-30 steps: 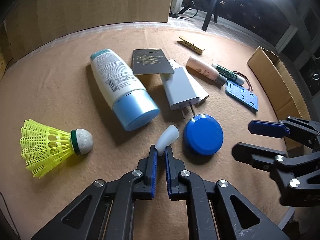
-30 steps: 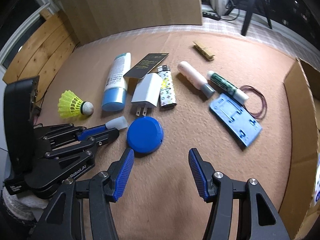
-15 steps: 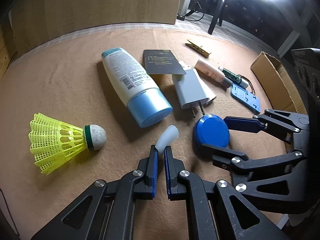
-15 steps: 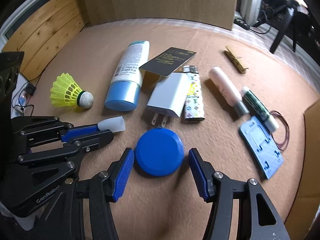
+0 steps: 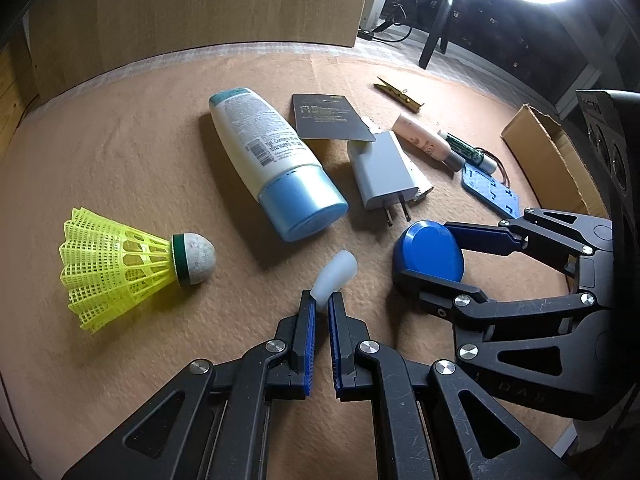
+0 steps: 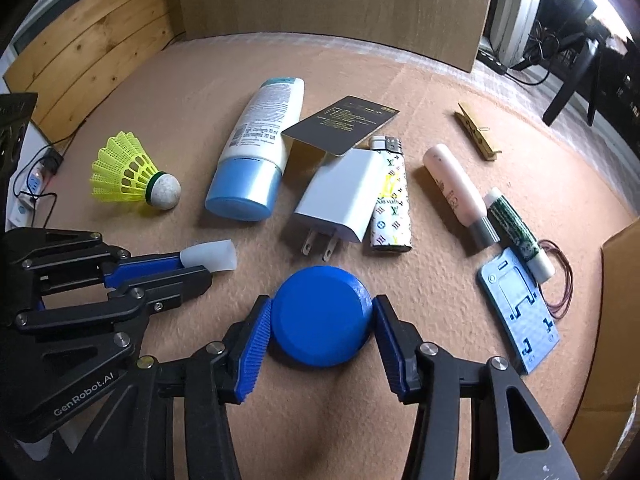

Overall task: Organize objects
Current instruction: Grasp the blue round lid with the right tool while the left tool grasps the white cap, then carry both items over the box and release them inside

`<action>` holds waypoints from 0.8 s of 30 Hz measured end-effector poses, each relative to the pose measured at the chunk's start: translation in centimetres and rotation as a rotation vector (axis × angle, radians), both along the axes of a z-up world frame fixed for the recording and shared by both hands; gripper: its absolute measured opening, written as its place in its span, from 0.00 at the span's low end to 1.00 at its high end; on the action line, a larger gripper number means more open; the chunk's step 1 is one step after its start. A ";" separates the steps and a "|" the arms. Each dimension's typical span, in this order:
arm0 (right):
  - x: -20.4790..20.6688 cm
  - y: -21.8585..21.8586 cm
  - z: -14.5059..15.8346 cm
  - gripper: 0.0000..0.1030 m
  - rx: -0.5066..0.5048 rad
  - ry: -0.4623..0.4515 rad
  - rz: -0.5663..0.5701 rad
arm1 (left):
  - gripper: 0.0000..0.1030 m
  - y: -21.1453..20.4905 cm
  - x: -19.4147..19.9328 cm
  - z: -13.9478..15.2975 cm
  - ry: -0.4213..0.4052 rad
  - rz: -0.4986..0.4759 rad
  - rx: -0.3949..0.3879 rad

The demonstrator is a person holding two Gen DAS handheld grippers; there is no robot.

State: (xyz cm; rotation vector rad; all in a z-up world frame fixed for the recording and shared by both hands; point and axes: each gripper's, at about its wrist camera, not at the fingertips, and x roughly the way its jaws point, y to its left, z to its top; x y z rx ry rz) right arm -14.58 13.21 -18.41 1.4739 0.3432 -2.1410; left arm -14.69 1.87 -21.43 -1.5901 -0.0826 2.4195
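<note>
My left gripper [image 5: 322, 304] is shut on a small translucent white cap [image 5: 335, 276] and holds it just above the brown felt table [image 5: 120, 152]; the cap also shows in the right wrist view [image 6: 210, 255]. My right gripper [image 6: 322, 314] has closed on a round blue lid [image 6: 320, 314] lying on the felt, with both pads against its rim. The lid shows tilted between those fingers in the left wrist view [image 5: 430, 252].
A yellow shuttlecock [image 6: 132, 174], a white-and-blue lotion bottle [image 6: 256, 152], a dark card [image 6: 340, 124], a white charger [image 6: 340, 200], a patterned lighter [image 6: 390, 200], a pink tube [image 6: 456, 192], a green stick [image 6: 516, 232], a blue plate [image 6: 520, 312] and a clothespin [image 6: 478, 132] lie ahead. A cardboard box [image 5: 556, 160] stands right.
My right gripper moved forward to the blue lid and closed its fingers onto its rim. My left gripper kept the white cap and barely moved.
</note>
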 end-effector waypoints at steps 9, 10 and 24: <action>1.7 3.3 1.2 0.45 -0.072 -0.018 -0.072 | 0.06 1.4 1.0 1.2 0.018 -0.011 0.023; 2.0 3.8 1.5 0.45 -0.081 -0.018 -0.081 | 0.06 1.7 1.1 1.4 0.020 -0.014 0.025; 5.2 15.2 7.4 0.45 -0.140 0.090 -0.267 | 0.06 9.0 2.3 5.4 0.093 -0.113 0.079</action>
